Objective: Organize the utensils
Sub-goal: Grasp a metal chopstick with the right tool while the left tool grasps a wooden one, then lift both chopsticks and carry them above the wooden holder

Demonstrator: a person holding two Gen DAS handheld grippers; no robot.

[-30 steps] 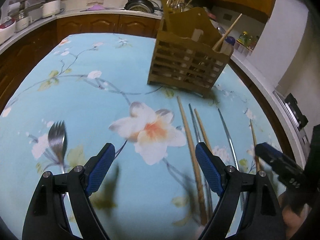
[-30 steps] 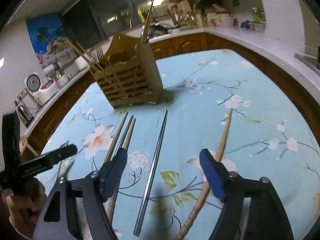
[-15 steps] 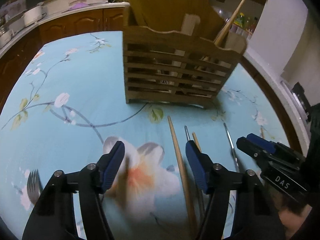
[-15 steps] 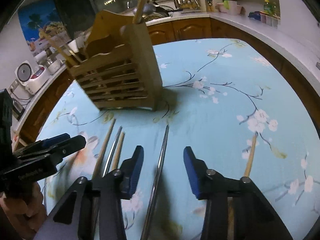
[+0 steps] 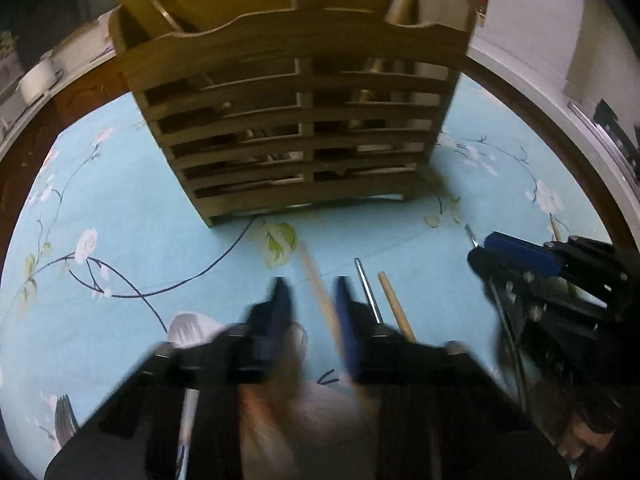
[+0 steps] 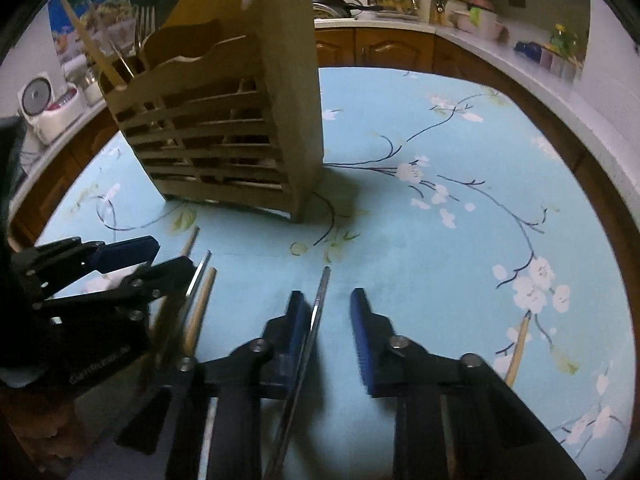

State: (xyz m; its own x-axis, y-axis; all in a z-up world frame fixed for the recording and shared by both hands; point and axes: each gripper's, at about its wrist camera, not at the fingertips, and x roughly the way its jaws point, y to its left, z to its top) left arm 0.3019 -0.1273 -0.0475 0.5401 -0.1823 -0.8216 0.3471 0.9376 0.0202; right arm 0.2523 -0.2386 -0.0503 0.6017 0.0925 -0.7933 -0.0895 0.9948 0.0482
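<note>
A slatted wooden utensil holder (image 5: 300,120) (image 6: 224,132) stands on the flowered blue cloth with chopsticks and forks in it. My left gripper (image 5: 311,286) is low over the cloth, blurred, its jaws closing around a wooden chopstick (image 5: 320,292); a gap still shows beside the stick. My right gripper (image 6: 327,294) is closing too, with a metal chopstick (image 6: 318,312) lying against its left pad and space to the other pad. Another metal chopstick (image 5: 366,284) and a wooden one (image 5: 394,304) lie just right of the left gripper.
A fork (image 5: 66,420) lies at the cloth's near left. One more wooden chopstick (image 6: 516,348) lies far right. Each gripper shows in the other's view: the right gripper (image 5: 516,252), the left gripper (image 6: 120,256). Kitchen counters (image 6: 500,44) ring the table.
Both grippers moved forward and down toward the holder, which now looms large. Both pairs of jaws narrowed from wide open, each now straddling a chopstick.
</note>
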